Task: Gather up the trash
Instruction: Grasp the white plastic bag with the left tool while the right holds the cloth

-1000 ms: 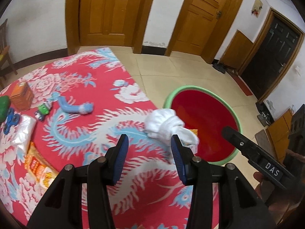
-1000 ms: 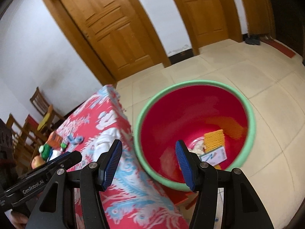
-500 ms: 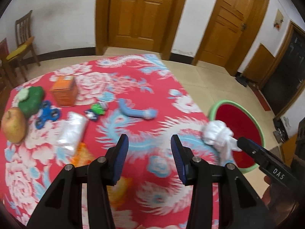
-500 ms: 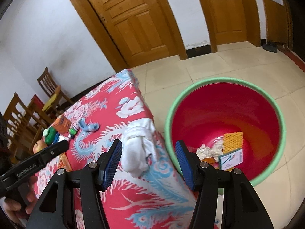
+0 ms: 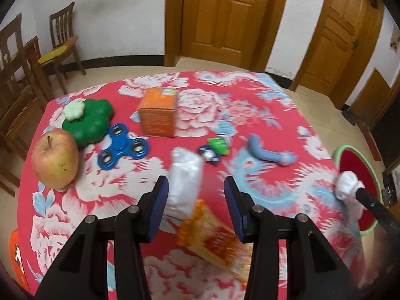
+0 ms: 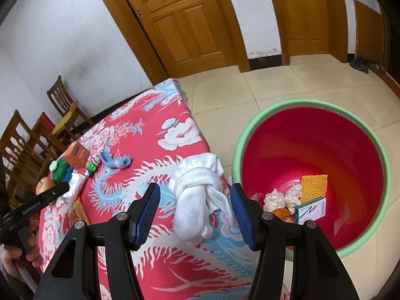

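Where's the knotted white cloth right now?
In the right wrist view the knotted white cloth lies on the table, at the edge nearest the red bin, between the open fingers of the right hand-held gripper, untouched.

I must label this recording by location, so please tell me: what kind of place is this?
Probably a room in a home: panelled wooden doors, wooden chairs by a white wall, a pale tiled floor, and a table under a red floral cloth.

Even, soft indoor light fills both views, with faint shadows. The left wrist view is motion-blurred, smearing the orange wrapper point(image 5: 215, 245). The right wrist view is sharper. Fisheye bending curves the doors, and corners darken.
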Action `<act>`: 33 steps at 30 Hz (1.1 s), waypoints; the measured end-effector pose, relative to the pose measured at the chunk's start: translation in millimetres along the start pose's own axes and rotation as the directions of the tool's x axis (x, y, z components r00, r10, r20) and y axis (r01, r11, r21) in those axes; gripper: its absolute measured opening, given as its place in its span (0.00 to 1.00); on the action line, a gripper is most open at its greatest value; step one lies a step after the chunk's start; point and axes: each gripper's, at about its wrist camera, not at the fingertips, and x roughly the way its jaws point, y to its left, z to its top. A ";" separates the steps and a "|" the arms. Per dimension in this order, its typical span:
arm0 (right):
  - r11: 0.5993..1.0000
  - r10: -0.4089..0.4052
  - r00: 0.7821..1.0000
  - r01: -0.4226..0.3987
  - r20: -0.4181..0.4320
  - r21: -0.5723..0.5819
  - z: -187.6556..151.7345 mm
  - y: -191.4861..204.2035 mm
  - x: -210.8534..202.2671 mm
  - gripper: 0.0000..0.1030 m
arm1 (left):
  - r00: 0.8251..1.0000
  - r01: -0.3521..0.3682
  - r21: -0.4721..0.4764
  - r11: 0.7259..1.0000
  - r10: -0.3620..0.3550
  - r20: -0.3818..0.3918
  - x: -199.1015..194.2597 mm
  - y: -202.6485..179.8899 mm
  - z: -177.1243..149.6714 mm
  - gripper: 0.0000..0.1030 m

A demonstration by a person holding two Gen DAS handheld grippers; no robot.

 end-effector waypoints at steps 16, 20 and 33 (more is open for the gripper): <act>1.000 -0.025 0.999 0.025 -0.027 0.001 -1.2 -0.7 12.7 0.43 | 0.997 0.011 -0.042 0.999 -0.014 -0.072 34.9 18.1 -6.5 0.41; 1.000 -0.020 0.999 0.020 -0.025 0.007 -1.0 -1.7 12.2 0.36 | 0.997 0.008 -0.059 0.998 -0.013 -0.078 35.3 21.5 -5.7 0.36; 1.000 -0.017 1.000 0.016 0.025 0.007 -1.8 -3.1 -2.3 0.24 | 0.999 0.032 -0.102 0.994 -0.033 -0.004 7.7 28.9 -6.4 0.33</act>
